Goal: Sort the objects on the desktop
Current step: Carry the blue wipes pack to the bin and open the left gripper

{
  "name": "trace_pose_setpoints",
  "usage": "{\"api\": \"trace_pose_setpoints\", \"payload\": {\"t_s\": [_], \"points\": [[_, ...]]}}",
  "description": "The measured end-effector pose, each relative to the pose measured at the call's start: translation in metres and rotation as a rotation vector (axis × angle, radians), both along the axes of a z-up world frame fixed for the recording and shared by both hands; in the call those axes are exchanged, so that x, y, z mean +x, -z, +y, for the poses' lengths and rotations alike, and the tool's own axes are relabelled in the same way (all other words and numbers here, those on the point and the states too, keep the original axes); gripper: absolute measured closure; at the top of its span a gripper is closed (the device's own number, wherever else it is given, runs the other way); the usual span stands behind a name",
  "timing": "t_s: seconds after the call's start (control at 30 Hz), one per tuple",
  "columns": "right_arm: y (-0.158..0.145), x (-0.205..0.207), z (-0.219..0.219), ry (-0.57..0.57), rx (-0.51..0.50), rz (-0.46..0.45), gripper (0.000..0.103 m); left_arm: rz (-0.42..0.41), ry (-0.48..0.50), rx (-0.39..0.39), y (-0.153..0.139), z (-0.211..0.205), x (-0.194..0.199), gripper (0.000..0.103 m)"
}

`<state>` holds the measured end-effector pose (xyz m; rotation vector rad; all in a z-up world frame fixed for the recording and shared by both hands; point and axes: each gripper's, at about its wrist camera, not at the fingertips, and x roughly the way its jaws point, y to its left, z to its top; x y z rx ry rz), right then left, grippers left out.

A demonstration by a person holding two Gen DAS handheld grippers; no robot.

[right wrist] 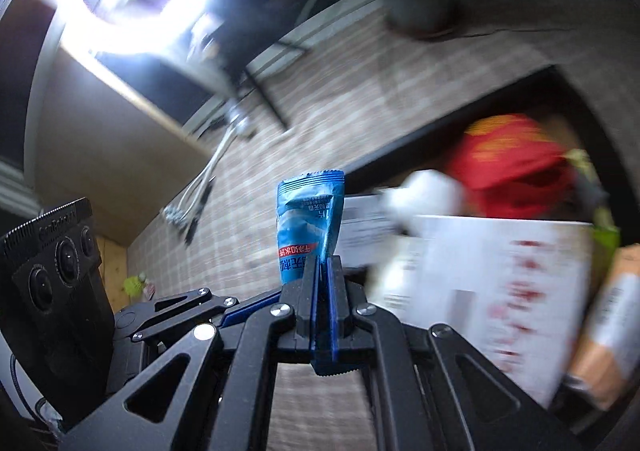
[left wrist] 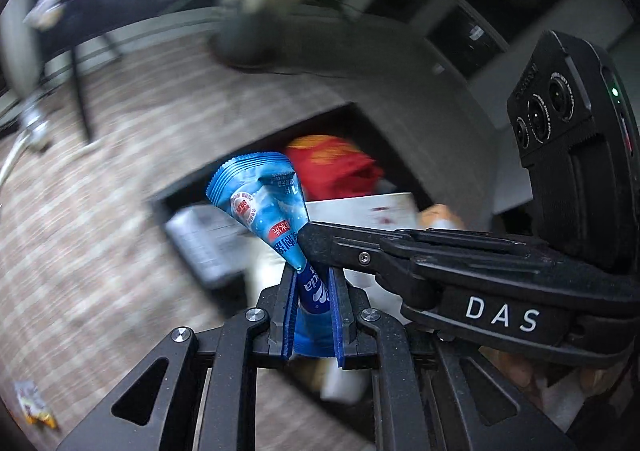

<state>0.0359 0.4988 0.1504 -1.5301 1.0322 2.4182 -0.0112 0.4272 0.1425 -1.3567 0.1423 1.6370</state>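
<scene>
Both grippers clamp the blue wet-wipe packet (left wrist: 264, 211); left gripper (left wrist: 313, 283) pinches low, right gripper (right wrist: 322, 271) nips beside it; keep both squeezed, steer toward the dark bin (left wrist: 360, 119) just ahead.

**Packet held by both grippers before the bin**

A crinkled blue foil packet (left wrist: 264, 207) is pinched between the left gripper (left wrist: 314, 283) and the right gripper (right wrist: 323, 271), which meet from opposite sides. Behind it, a dark rectangular bin (right wrist: 400, 155) is set on the pale checked tablecloth (left wrist: 100, 211); a red bag (right wrist: 508, 159) and a white printed box (right wrist: 500, 275) lie inside
</scene>
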Motion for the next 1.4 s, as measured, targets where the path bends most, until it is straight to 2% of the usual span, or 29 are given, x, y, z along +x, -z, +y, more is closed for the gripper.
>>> {"api": "trace_pose_setpoints", "payload": {"t_s": [0.3, 0.37, 0.43, 0.47, 0.5, 0.57, 0.63, 0.8, 1.0, 1.07, 1.23, 1.4], "points": [[-0.013, 0.074, 0.074, 0.17, 0.056, -0.02, 0.097, -0.018, 0.16, 0.006, -0.011, 0.088, 0.047, 0.091], [-0.016, 0.084, 0.083, 0.19, 0.074, -0.024, 0.097, -0.031, 0.171, 0.014, -0.014, 0.097, 0.053, 0.088], [-0.022, 0.093, 0.091, 0.212, 0.11, -0.032, 0.096, -0.039, 0.172, 0.021, -0.017, 0.1, 0.055, 0.08], [-0.026, 0.097, 0.095, 0.22, 0.13, -0.032, 0.088, -0.04, 0.169, 0.023, -0.02, 0.1, 0.055, 0.078], [-0.027, 0.099, 0.096, 0.227, 0.14, -0.033, 0.073, -0.036, 0.169, 0.031, -0.023, 0.097, 0.055, 0.078], [-0.033, 0.103, 0.098, 0.237, 0.152, -0.021, 0.059, -0.012, 0.173, 0.033, -0.028, 0.092, 0.056, 0.078], [-0.037, 0.104, 0.097, 0.242, 0.165, -0.016, 0.058, 0.012, 0.166, 0.032, -0.032, 0.087, 0.054, 0.078], [-0.043, 0.098, 0.088, 0.222, 0.169, -0.002, 0.058, 0.045, 0.121, 0.0, -0.028, 0.065, 0.041, 0.078], [-0.042, 0.073, 0.062, 0.151, 0.185, -0.005, 0.058, 0.083, 0.012, -0.07, -0.019, 0.015, 0.008, 0.078], [-0.041, 0.062, 0.053, 0.124, 0.181, -0.003, 0.058, 0.104, -0.03, -0.091, -0.016, -0.006, -0.006, 0.074], [-0.037, 0.027, 0.018, 0.025, 0.202, -0.002, 0.058, 0.097, -0.176, -0.135, -0.004, -0.066, -0.053, 0.073], [-0.025, -0.01, -0.017, -0.059, 0.181, -0.009, 0.058, 0.072, -0.366, -0.191, 0.009, -0.142, -0.106, 0.073]]}}
